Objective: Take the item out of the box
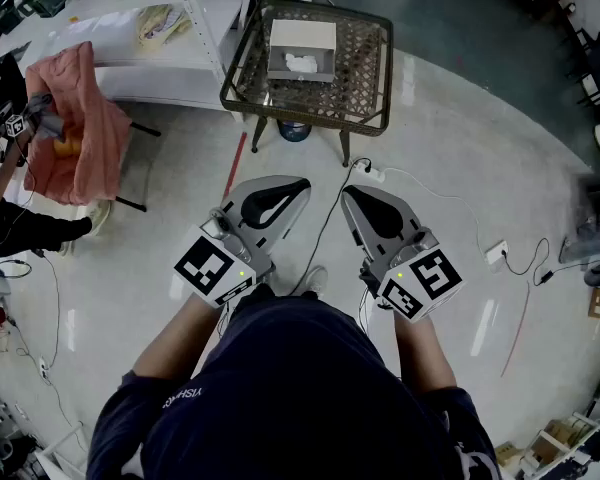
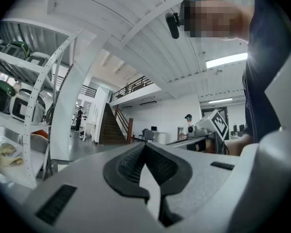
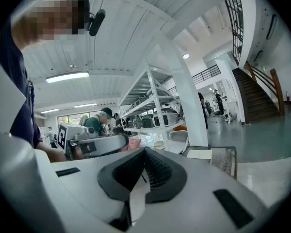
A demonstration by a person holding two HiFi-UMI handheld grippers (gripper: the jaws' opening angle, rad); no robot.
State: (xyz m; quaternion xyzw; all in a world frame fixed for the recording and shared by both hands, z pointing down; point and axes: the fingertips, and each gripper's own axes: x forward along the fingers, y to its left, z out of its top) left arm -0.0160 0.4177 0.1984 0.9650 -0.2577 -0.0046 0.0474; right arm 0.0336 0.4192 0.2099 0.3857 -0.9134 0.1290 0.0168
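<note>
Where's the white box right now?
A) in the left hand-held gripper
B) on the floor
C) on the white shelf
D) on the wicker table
D: in the head view the white box sits on top of the wicker table, not on the floor or the shelf.

Head view. Wicker table (image 1: 365, 63) sits at upper centre. Box (image 1: 302, 36) stands on the table top, with the item (image 1: 302, 63) inside the box. Shelf unit (image 1: 195, 28) is just left of the table, at upper left of frame. Cloth (image 1: 80, 118) hangs at the left edge, below the shelf unit. Left gripper (image 1: 292, 190) and right gripper (image 1: 354, 200) are side by side at mid-frame, below the table and well apart from it. Socket strip (image 1: 497, 254) lies on the floor (image 1: 460, 148) at right.
</note>
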